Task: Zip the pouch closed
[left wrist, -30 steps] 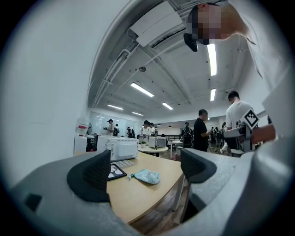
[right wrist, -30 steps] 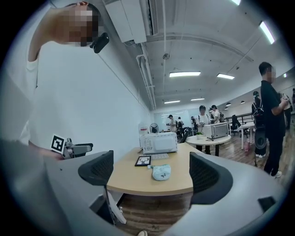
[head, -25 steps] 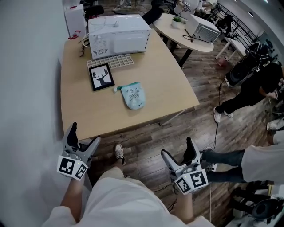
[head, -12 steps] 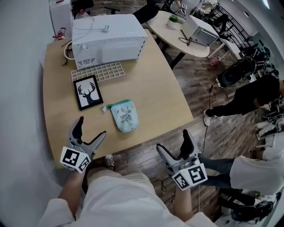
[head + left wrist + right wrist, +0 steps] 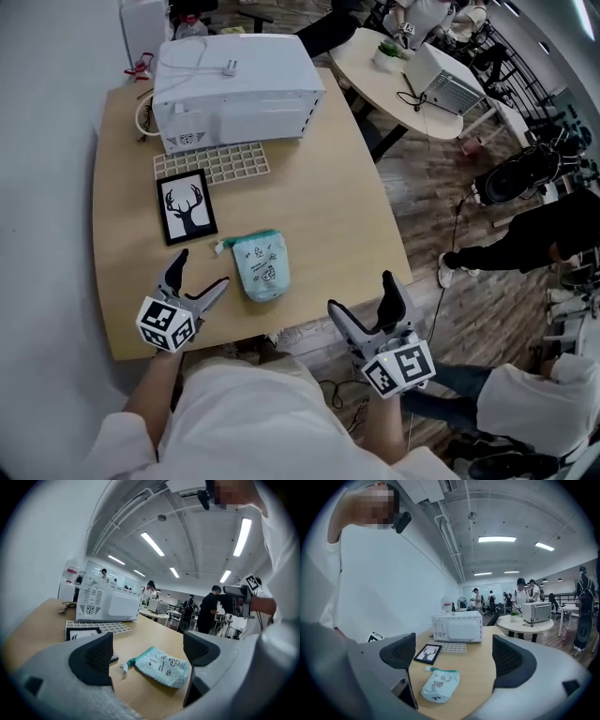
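The pale teal pouch [image 5: 260, 267] lies flat on the wooden counter [image 5: 328, 206] near its front edge, its small tab end pointing toward the framed deer picture [image 5: 186, 205] just beside it. The left tool [image 5: 201, 272] hovers over the counter just left of the pouch, its jaws wide apart and holding nothing; the pouch shows between them but apart from both. The right tool [image 5: 363, 298] hangs off the counter's front edge above the floor, jaws also spread wide and empty. Farther back stand a gridded tray [image 5: 211, 164] and a white appliance [image 5: 234, 80].
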